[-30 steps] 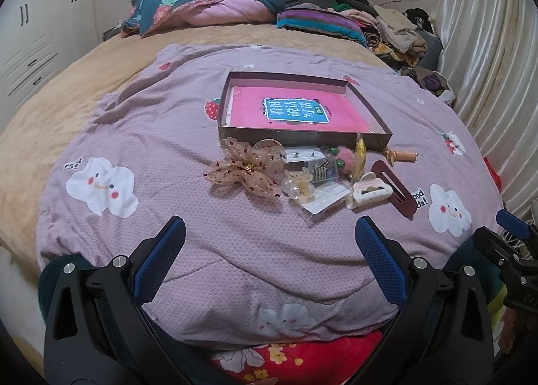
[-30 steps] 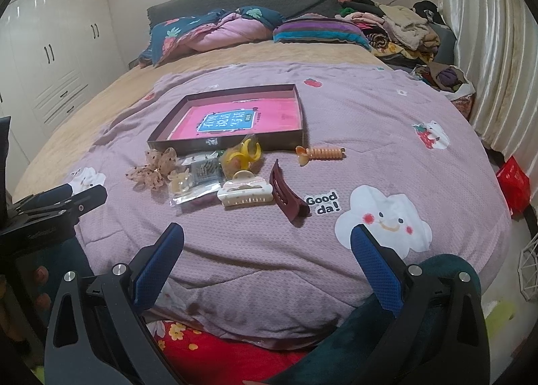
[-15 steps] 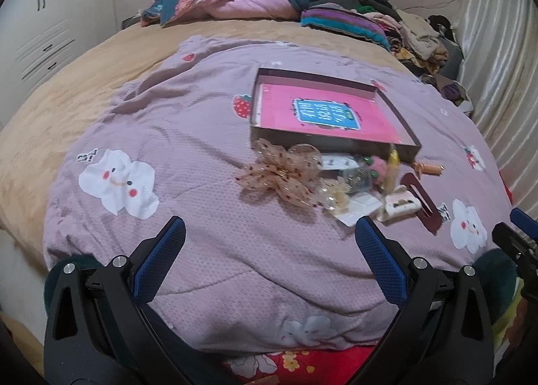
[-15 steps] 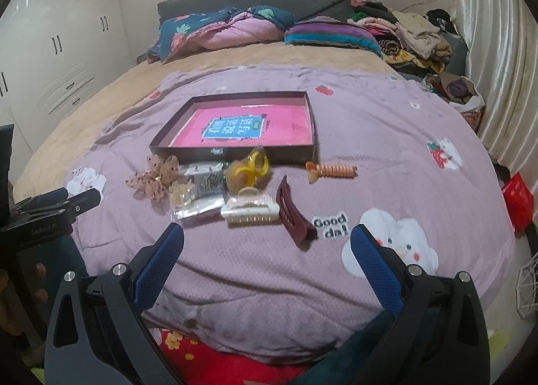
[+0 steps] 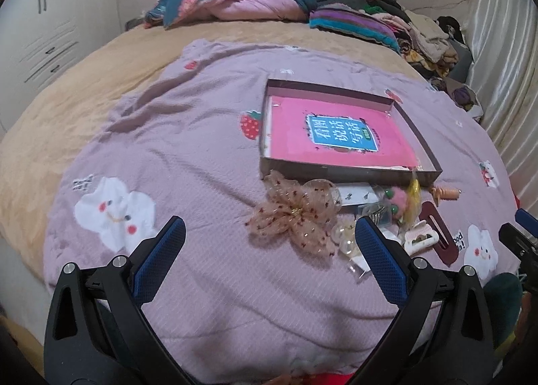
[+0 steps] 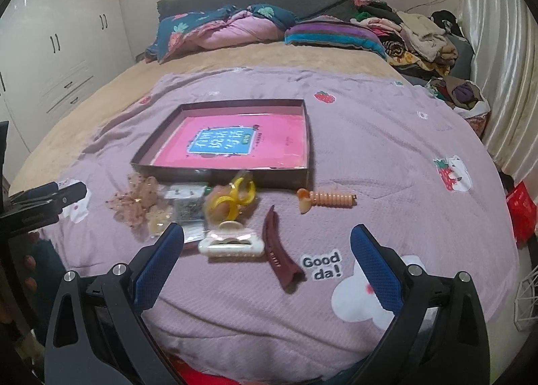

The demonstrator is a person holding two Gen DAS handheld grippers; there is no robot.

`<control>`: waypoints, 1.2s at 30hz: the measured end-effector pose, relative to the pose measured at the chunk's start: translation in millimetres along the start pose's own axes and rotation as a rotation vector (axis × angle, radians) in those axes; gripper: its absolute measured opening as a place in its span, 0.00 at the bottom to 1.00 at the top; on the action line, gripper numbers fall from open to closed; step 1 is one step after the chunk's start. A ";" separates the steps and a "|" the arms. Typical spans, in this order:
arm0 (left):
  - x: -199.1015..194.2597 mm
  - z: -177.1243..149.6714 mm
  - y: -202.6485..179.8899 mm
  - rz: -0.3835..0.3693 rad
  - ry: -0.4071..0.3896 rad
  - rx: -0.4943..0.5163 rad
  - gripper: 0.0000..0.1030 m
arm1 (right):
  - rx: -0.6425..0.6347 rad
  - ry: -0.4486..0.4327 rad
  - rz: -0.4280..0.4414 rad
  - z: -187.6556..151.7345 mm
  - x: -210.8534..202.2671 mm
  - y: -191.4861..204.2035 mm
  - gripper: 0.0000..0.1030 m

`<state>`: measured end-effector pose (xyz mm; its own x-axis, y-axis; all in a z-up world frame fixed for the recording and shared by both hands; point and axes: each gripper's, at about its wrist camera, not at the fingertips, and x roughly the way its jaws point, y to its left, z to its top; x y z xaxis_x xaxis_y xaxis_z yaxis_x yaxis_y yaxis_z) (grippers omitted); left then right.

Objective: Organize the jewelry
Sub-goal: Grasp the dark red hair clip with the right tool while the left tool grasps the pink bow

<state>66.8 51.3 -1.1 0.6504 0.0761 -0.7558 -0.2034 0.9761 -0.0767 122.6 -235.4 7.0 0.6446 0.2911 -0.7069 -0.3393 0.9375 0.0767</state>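
A shallow brown box [image 5: 349, 171] with a pink book in it lies on the purple quilt; it also shows in the right wrist view [image 6: 235, 175]. In front of it lie a beige mesh bow [image 5: 296, 217], a white claw clip [image 6: 232, 242], a maroon clip [image 6: 280, 257], an orange spiral clip [image 6: 328, 200], yellow rings [image 6: 235, 198] and small packets [image 6: 186, 207]. My left gripper [image 5: 269, 250] is open and empty, just short of the bow. My right gripper [image 6: 267, 252] is open and empty, with the white and maroon clips between its fingers' line of sight.
The purple quilt [image 5: 185, 156] lies over a tan blanket [image 5: 40, 123]. Pillows and folded bedding [image 6: 235, 29] sit at the head, a clothes pile [image 6: 423, 39] at the back right. White wardrobes [image 6: 50, 49] stand left, a curtain [image 6: 504, 66] right.
Both grippers have moved forward toward the pile of accessories, which now looks larger and closer. The left gripper has also shifted left. Both stay open.
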 end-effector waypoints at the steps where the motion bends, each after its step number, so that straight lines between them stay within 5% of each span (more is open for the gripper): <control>1: 5.7 2.0 -1.0 -0.001 0.016 0.001 0.92 | -0.001 0.013 -0.009 0.9 6.1 -3.4 0.96; 24: 112.8 1.8 16.2 -0.134 0.175 -0.031 0.91 | -0.124 0.274 -0.026 -20.5 108.3 -15.8 0.48; 28: 117.8 0.6 17.6 -0.149 0.185 -0.024 0.84 | -0.126 0.291 0.006 -17.6 123.0 -15.6 0.38; 33: 120.7 2.3 9.7 -0.188 0.190 0.002 0.70 | -0.111 0.291 0.078 -13.1 127.6 -14.6 0.12; 36: 122.1 2.8 1.7 -0.219 0.197 0.020 0.56 | -0.109 0.279 0.094 -13.5 125.7 -14.0 0.12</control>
<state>147.9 62.8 -91.7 0.5219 -0.1760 -0.8346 -0.0580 0.9689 -0.2406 199.1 -214.6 -92.5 0.3987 0.2979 -0.8674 -0.4698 0.8786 0.0858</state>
